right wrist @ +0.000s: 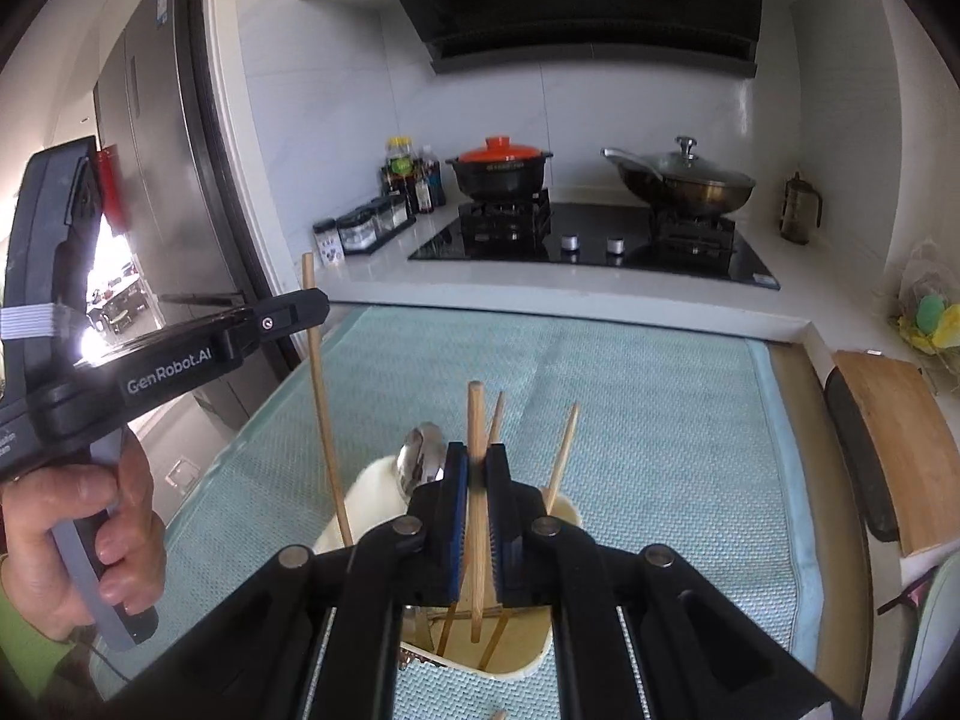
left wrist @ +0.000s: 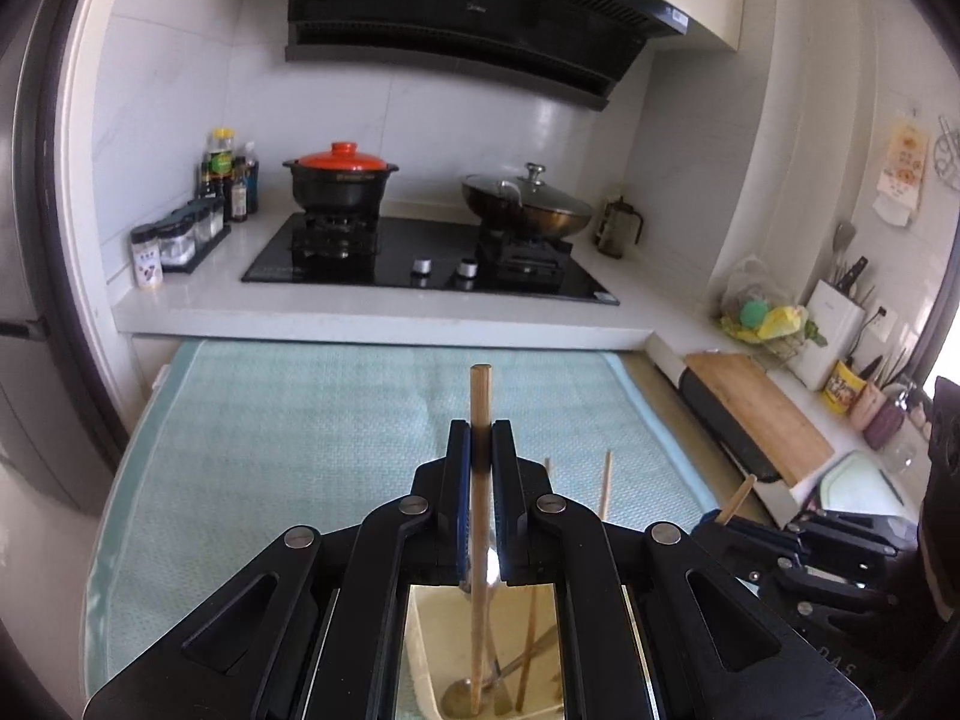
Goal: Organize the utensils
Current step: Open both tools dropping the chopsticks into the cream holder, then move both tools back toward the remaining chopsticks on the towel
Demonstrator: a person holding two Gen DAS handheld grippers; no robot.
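Both grippers, left (left wrist: 480,438) and right (right wrist: 477,468), clamp chopsticks above the holder (right wrist: 540,660); next, lower and release.

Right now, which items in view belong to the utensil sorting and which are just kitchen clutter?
Job:
- left gripper, shut on a chopstick
- right gripper, shut on another chopstick
- cream holder with a spoon

Clutter:
- red-lidded pot
- wok
- cutting board
- seasoning bottles
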